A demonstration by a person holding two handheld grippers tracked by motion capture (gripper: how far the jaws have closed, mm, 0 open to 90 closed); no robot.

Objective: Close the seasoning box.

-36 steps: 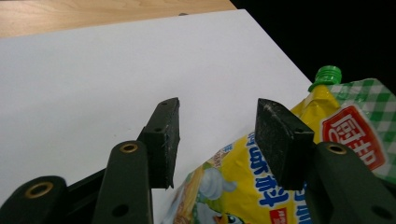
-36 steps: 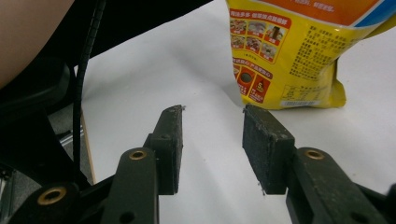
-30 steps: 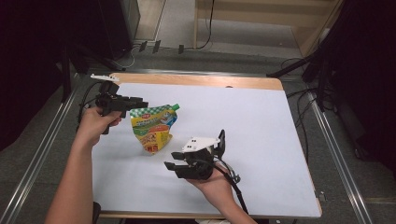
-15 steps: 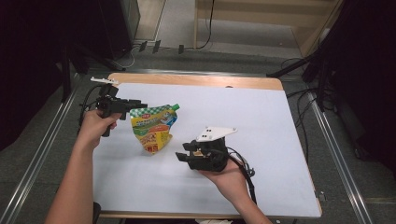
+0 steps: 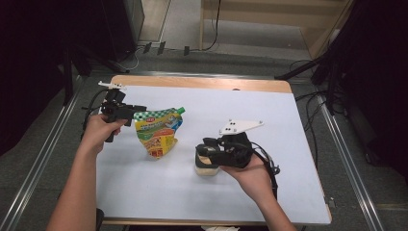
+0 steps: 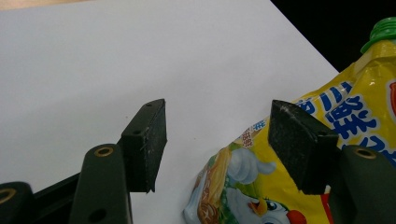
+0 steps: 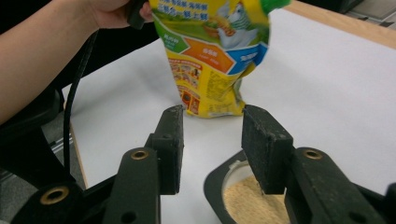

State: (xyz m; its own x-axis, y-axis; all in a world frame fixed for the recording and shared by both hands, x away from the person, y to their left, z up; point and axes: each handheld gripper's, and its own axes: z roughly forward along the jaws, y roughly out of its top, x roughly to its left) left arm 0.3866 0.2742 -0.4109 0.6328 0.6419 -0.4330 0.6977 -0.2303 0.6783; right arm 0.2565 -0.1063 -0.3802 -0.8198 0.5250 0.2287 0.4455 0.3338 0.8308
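The yellow pouch [image 5: 159, 133] stands on the white table [image 5: 269, 120], left of centre, green cap [image 5: 180, 110] at its far right corner. The left gripper [image 5: 137, 115] sits at the pouch's far left corner; its jaws, just opened, straddle the edge without pressing. The right gripper [image 5: 202, 150], right of the pouch and apart, holds its 2 jaws part-open, 1 jaw over the rim of the bowl [image 7: 233, 186] of tan granules.

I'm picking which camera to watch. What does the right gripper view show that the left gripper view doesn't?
The right gripper view alone shows a dark bowl of tan crumbs below the right gripper, plus the other hand at the top of the pouch and its forearm. The left gripper view alone shows the pouch's green cap and the left gripper, its jaws apart and just opened wider, pads clear of the pouch. Both show the yellow pouch and the white table.
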